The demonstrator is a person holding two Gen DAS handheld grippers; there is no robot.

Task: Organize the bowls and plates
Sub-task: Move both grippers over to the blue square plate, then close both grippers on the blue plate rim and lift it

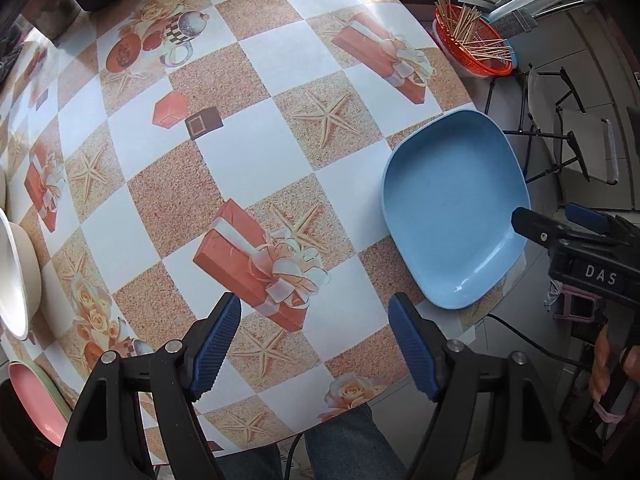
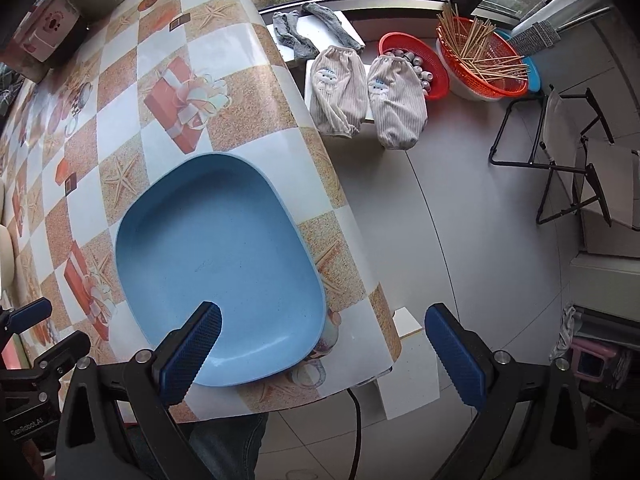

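Observation:
A blue squarish plate (image 1: 454, 208) lies at the table's right edge; it also shows in the right wrist view (image 2: 220, 264). My right gripper (image 2: 322, 344) is open, its left finger over the plate's near rim, its right finger off the table edge. It appears in the left wrist view (image 1: 560, 224) at the plate's right side. My left gripper (image 1: 314, 334) is open and empty above the tablecloth, left of the plate. A white bowl (image 1: 14, 276) and a pink plate (image 1: 34, 404) on a green one sit at the far left edge.
The table (image 1: 248, 152) has a checked cloth with gift and starfish prints. Boxes (image 2: 48, 32) stand at its far end. Off the right edge are orange baskets with sticks (image 2: 480, 60), cloth sleeves (image 2: 368, 96) on a bench and a folding chair (image 2: 568, 160).

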